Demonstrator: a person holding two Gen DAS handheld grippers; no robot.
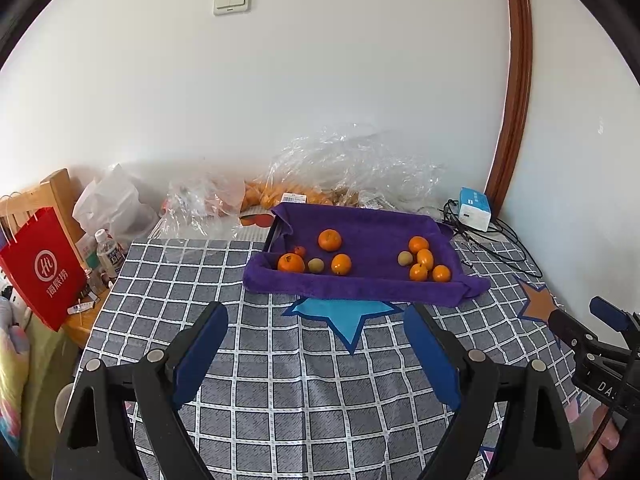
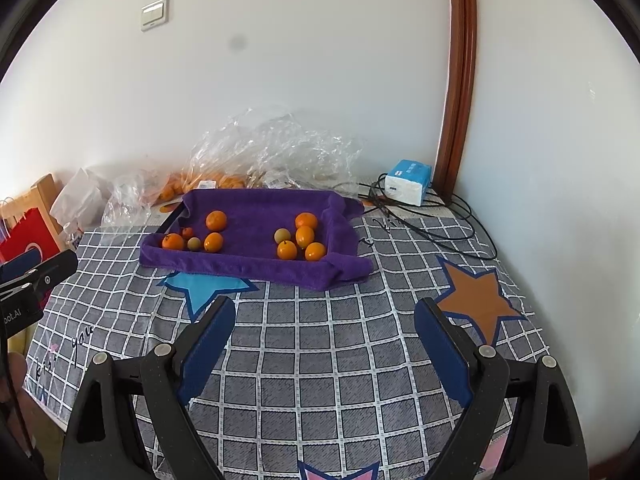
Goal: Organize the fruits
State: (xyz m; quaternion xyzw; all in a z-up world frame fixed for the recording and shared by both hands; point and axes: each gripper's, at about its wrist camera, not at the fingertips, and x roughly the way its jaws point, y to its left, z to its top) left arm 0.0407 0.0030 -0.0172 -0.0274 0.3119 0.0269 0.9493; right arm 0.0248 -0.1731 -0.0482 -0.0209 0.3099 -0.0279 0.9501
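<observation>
A tray lined with a purple towel (image 1: 360,284) (image 2: 248,268) sits at the far side of the checked table. Its left end holds three oranges (image 1: 330,240) (image 2: 216,220), a small red fruit (image 1: 299,251) and a pale green-brown fruit (image 1: 315,265) (image 2: 194,243). Its right end holds several small oranges (image 1: 425,259) (image 2: 305,236) and a pale fruit (image 1: 405,258) (image 2: 282,235). My left gripper (image 1: 316,314) is open and empty, short of the tray. My right gripper (image 2: 325,308) is open and empty, also short of the tray; it shows at the right edge of the left wrist view (image 1: 580,320).
Clear plastic bags with more fruit (image 1: 352,172) (image 2: 260,152) lie behind the tray against the wall. A tissue box (image 1: 475,208) (image 2: 408,182) and black cables (image 2: 432,228) sit at the back right. A red paper bag (image 1: 40,272), a bottle (image 1: 109,254) and a wooden chair stand left of the table.
</observation>
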